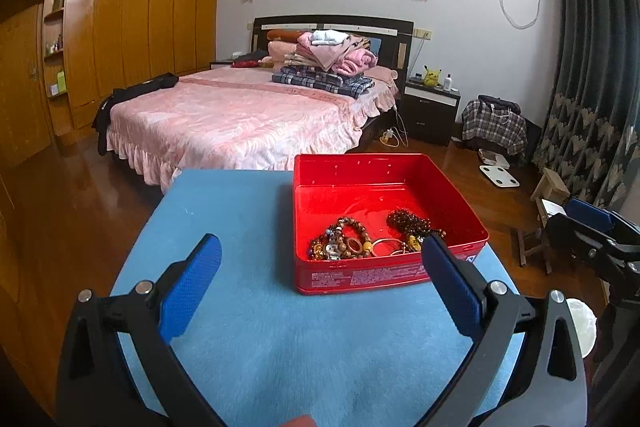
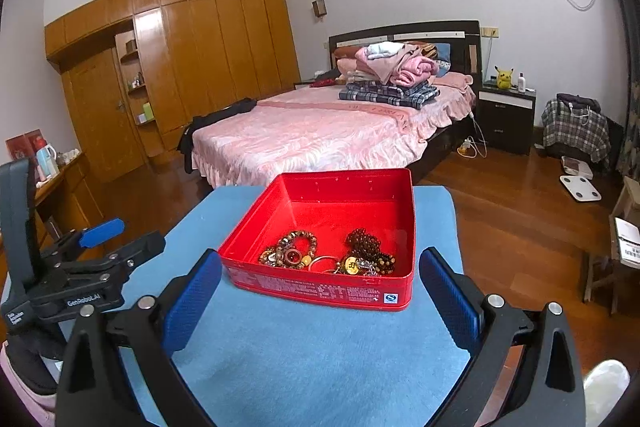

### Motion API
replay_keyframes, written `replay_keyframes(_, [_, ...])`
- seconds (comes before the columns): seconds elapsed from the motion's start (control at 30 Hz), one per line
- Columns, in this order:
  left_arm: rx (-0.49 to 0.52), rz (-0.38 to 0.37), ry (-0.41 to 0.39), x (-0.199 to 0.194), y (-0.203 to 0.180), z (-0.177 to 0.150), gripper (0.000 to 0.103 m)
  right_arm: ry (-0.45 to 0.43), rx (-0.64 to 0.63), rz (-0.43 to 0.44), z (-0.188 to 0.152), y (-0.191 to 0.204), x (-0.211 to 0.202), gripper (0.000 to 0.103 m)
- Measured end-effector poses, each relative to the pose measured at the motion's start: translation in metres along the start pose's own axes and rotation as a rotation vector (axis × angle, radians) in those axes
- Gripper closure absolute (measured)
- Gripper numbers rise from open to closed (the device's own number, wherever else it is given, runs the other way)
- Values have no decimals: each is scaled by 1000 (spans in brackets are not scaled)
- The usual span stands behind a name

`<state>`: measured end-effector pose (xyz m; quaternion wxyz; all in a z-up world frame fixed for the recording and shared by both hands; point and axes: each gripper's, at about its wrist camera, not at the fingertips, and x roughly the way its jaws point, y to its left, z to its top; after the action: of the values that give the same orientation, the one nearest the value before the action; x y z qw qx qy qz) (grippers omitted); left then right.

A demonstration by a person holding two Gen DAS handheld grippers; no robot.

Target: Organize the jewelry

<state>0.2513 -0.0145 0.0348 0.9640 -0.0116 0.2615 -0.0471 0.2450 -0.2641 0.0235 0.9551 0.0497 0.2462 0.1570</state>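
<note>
A red tin box stands on the blue mat and shows in the right wrist view too. Inside lie beaded bracelets, a dark bead string and a thin bangle. They show as bracelets and dark beads in the right wrist view. My left gripper is open and empty, just short of the box's near wall. My right gripper is open and empty, its fingers either side of the box's near wall. Each gripper shows at the edge of the other's view.
The blue mat covers a small table. Beyond it are a pink bed, a wooden wardrobe, a nightstand, a wooden stool at the right and a side desk at the left.
</note>
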Motion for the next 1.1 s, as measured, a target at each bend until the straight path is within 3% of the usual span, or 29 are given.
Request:
replay_keyframes(0.43, [13, 8, -53, -25, -5, 2, 6, -37, -29, -8, 3, 8, -20, 6])
replay_keyframes(1.1, [17, 10, -67, -35, -6, 6, 6, -44, -44, -6, 4, 13, -27, 6])
